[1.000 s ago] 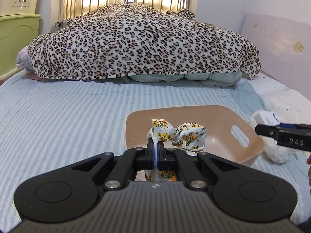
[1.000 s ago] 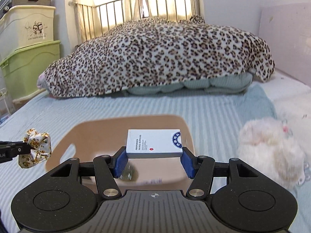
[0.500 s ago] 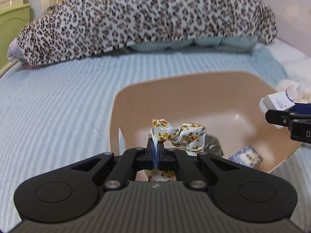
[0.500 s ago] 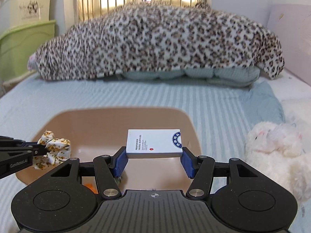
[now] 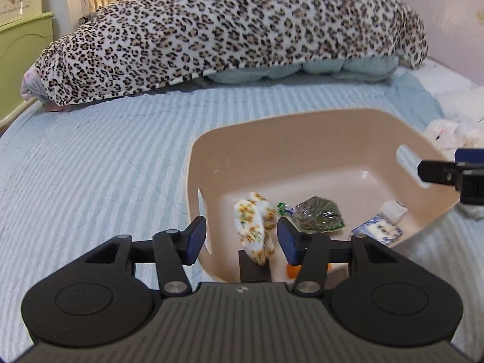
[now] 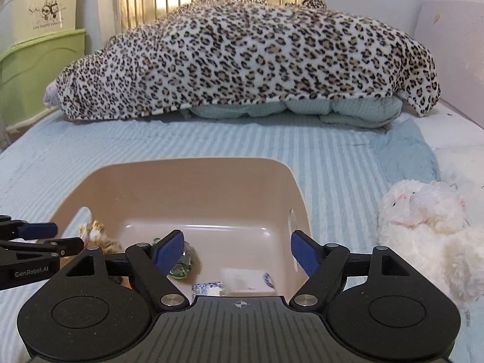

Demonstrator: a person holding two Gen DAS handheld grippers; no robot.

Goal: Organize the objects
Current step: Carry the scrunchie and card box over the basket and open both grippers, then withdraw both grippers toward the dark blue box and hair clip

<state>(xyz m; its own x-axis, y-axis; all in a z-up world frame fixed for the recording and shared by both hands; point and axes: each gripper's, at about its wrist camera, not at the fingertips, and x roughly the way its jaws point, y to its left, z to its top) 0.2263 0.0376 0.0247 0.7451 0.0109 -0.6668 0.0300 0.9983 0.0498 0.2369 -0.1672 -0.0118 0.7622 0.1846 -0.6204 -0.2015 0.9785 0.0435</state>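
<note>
A tan plastic basket sits on the striped blue bedspread; it also shows in the right wrist view. My left gripper is open above the basket's near left wall. The floral cloth lies loose between its fingers, falling into the basket. My right gripper is open over the basket's near right side. The white card box lies blurred on the basket floor below it; it also shows in the left wrist view. A green packet and a blue-patterned packet lie inside too.
A white plush toy lies on the bed right of the basket. A leopard-print blanket is heaped across the far side of the bed. Green and cream storage bins stand at the far left.
Both grippers have opened over the basket. The left let go of the floral cloth and the right let go of the white card box; both have dropped into the basket.
</note>
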